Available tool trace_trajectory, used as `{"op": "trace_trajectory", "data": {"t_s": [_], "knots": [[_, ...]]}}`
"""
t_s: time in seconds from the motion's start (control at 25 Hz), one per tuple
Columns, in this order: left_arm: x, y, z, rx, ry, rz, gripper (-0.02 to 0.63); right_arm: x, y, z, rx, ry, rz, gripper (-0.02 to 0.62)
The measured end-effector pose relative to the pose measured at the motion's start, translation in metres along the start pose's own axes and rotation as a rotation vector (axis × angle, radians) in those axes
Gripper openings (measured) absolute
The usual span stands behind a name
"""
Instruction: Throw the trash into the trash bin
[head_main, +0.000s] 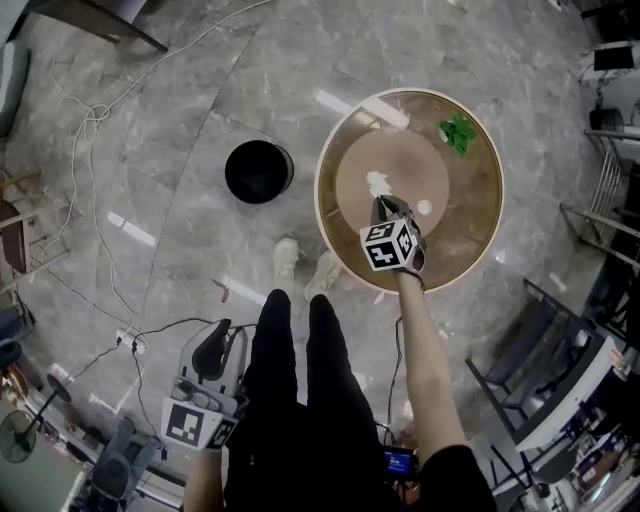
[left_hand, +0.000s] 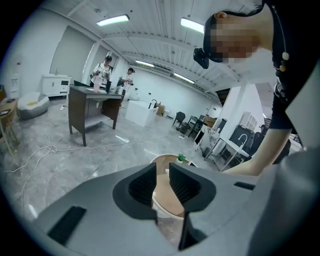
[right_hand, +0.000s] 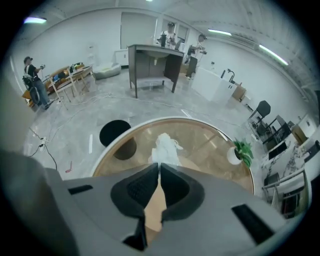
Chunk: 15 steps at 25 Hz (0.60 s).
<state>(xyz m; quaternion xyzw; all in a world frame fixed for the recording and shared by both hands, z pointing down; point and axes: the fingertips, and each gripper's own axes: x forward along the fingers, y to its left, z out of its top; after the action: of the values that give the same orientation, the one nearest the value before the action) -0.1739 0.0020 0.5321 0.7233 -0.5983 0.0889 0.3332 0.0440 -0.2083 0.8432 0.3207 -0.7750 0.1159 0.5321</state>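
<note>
- Right gripper (head_main: 382, 203) (right_hand: 159, 166) reaches out over the table on a bare, nearly straight forearm (head_main: 430, 360). Its jaws are pressed together at the tips, nipping the near edge of the crumpled white trash (head_main: 377, 183) (right_hand: 166, 147).
- Left gripper (head_main: 213, 345) (left_hand: 161, 175) hangs low beside the person's left leg. Its jaws stand a narrow gap apart with nothing between them, pointing roughly level across the room towards the table.
- The round glass-topped table (head_main: 322, 160) (right_hand: 210, 145) has a pale rim and a brown disc under the glass. It stands on a grey marble-patterned floor (head_main: 200, 80) crossed by a loose white cable (head_main: 90, 120).
- A small potted plant (head_main: 459, 132) (right_hand: 242, 149) stands near the table's far edge, well apart from the trash.
- A small white scrap (head_main: 424, 208) lies on the glass just to the right of the right gripper.
- The black trash bin (head_main: 259, 171) (right_hand: 115, 132) stands on the floor just beside the table's left edge, its mouth open upward. It is to the left of the held trash.
- A dark desk (right_hand: 152, 55) stands farther back in the white-walled room, with people beyond it.
</note>
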Motion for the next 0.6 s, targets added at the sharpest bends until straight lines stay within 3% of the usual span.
{"op": "trace_trajectory", "data": {"t_s": [0.24,0.36,0.48,0.6], "knots": [[-0.039,0.029,0.030,-0.035,-0.115,0.126,0.080,-0.010,0.065,0.097,-0.114,-0.100,0.094,0.020],[-0.066,0.047,0.040,-0.072,-0.131,0.198,0.078,-0.017,0.108,0.151,-0.195,-0.152,0.150,0.020],[-0.091,0.065,0.056,-0.091,-0.212,0.269,0.078,-0.021,0.149,0.197,-0.275,-0.187,0.207,0.028],[-0.112,0.080,0.057,-0.118,-0.254,0.331,0.078,-0.023,0.181,0.222,-0.315,-0.192,0.264,0.098]]}}
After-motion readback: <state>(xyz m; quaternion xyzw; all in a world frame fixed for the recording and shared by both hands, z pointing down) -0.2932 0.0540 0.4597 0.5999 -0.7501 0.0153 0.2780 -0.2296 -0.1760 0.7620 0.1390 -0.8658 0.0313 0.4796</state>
